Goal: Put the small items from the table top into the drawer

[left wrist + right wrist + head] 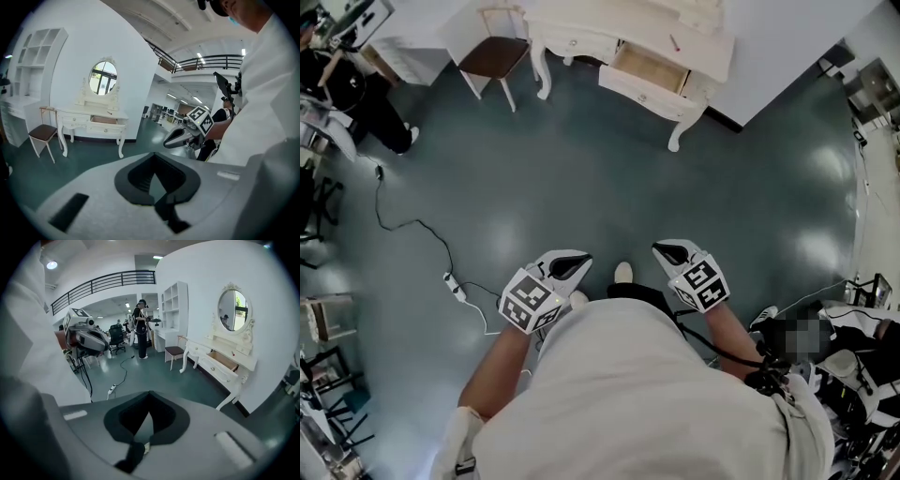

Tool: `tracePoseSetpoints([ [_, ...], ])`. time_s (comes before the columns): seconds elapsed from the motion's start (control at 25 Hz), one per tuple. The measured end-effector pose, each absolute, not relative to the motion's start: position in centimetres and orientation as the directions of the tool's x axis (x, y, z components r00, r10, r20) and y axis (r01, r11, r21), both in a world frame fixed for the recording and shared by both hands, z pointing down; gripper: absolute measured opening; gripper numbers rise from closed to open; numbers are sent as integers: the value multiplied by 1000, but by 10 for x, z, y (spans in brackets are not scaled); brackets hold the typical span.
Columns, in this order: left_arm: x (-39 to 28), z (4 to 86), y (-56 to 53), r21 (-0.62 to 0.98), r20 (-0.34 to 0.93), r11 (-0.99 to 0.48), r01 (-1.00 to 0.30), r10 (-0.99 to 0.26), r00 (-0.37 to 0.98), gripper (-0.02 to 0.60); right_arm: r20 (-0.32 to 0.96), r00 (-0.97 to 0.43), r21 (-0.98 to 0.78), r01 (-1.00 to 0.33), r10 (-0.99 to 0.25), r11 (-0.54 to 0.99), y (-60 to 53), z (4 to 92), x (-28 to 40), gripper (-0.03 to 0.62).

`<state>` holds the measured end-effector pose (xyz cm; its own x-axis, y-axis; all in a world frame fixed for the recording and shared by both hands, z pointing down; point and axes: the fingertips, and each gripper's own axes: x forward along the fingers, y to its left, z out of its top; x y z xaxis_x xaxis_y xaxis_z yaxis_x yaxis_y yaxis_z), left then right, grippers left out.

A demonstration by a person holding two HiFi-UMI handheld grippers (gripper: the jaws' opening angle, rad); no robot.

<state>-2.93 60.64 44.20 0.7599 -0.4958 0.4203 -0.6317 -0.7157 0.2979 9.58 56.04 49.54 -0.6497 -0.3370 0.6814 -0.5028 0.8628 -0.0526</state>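
Close at the person's waist, the grey left gripper (578, 263) and right gripper (664, 251) point forward, jaws together and empty, well apart from the white dressing table (609, 14) ahead, its small red item (674, 42) and open wooden drawer (649, 67) lying nearer the right one.

Both grippers held at waist height, jaws closed, nothing between them.

Head view: left gripper (579, 262) and right gripper (662, 249) sit side by side, apart, just ahead of the torso (628, 403), tips pointing forward and slightly toward each other. Left marker cube (528, 300) and right marker cube (703, 281) face up. Left forearm (492, 370) and right forearm (731, 333) are bare, elbows bent and tucked near the sides. Each gripper view shows that gripper's jaws meeting at the tips, and the other gripper level alongside.
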Motion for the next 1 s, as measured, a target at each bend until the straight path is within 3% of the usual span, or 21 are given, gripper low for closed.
tracePoseSetpoints([
  [0.4,51,428,491,270,448,-706,-654,-509,735,0,629,-705,-101,-492,-328,865,443,495,166,3],
  [0.44,59,429,482,269,449,-706,-656,-510,733,0,627,-707,-108,-494,-327,863,436,498,174,30],
  [0.6,85,436,450,275,449,-696,-663,-517,729,0,628,-704,-123,-511,-332,851,410,513,202,35],
  [1.0,93,453,340,283,459,-759,-586,-429,778,0,635,-665,-150,-605,-393,782,309,532,216,17],
])
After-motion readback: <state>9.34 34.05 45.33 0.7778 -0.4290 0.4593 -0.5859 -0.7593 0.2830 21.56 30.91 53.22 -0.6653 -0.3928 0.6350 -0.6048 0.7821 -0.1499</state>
